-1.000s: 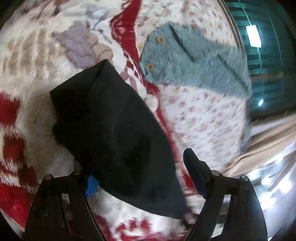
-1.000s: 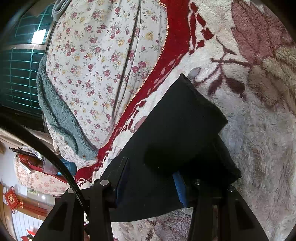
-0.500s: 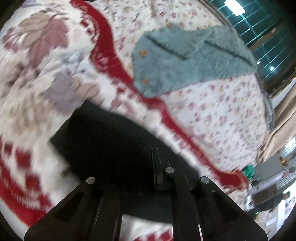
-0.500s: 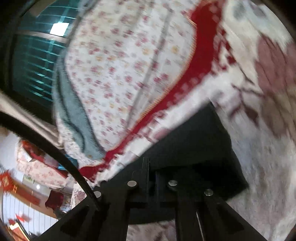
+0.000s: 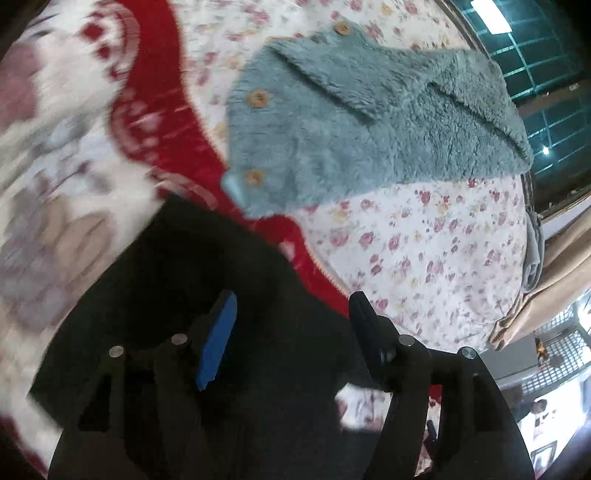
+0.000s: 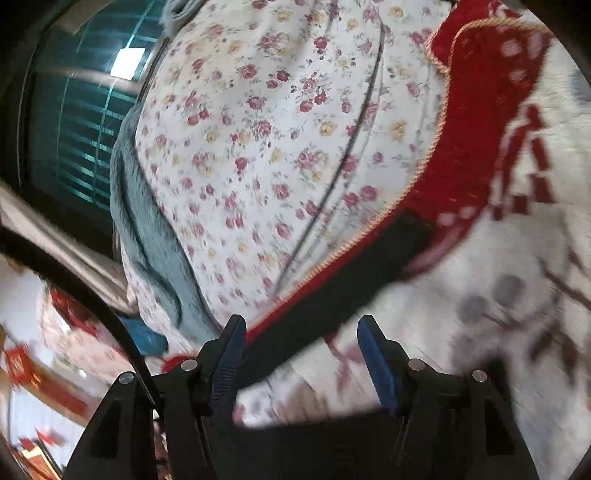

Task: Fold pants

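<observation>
Now that both sets of jaws, clamped half a second ago, are spread, the black pants [image 5: 177, 295] are released by the left gripper [image 5: 291, 332] and right gripper [image 6: 301, 354] (folded bundle at six o'clock), so the fold is judged laid.

Bright, even light across both fisheye views, and a ceiling lamp [image 5: 491, 16] glares white at the top right of the left wrist view. Motion blur smears the red-and-white blanket [image 5: 74, 122] on the left and the blanket again in the right wrist view. The fuzzy teal garment [image 5: 369, 125] stays fairly crisp; edges bend and darken at the rim.
</observation>
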The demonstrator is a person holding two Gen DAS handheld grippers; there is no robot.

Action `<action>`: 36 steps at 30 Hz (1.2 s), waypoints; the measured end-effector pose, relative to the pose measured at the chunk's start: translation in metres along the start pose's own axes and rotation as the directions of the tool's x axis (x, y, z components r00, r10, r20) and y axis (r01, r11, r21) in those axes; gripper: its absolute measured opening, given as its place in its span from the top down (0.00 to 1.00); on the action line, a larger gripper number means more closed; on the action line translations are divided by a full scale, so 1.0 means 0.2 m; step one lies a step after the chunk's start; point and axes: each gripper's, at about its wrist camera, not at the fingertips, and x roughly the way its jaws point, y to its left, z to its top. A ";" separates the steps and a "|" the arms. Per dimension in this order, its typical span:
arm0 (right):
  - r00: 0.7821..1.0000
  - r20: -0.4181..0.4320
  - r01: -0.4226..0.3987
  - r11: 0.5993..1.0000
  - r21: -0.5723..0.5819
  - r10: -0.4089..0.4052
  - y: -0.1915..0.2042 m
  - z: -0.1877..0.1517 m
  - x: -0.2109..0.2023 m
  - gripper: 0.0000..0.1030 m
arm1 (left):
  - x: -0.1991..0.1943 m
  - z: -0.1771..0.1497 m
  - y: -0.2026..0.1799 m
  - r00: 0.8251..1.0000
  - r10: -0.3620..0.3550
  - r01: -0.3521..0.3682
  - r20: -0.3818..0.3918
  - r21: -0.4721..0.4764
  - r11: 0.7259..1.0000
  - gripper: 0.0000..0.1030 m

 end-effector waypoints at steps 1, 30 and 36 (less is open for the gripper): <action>1.000 -0.017 0.015 1.000 -0.003 -0.015 -0.02 -0.02 -0.04 0.40 | -0.07 -0.04 0.06 1.000 0.007 -0.007 0.006 -0.008 1.000 0.40; 0.983 -0.180 0.021 1.000 -0.012 -0.023 -0.38 -0.31 -0.29 0.90 | -0.24 -0.32 0.50 0.996 -0.069 0.086 0.064 -0.319 0.944 0.15; 0.978 -0.184 0.080 0.993 -0.092 -0.096 -0.34 -0.31 -0.29 0.94 | -0.18 -0.31 0.39 0.983 0.180 -0.174 0.031 -0.132 0.976 0.90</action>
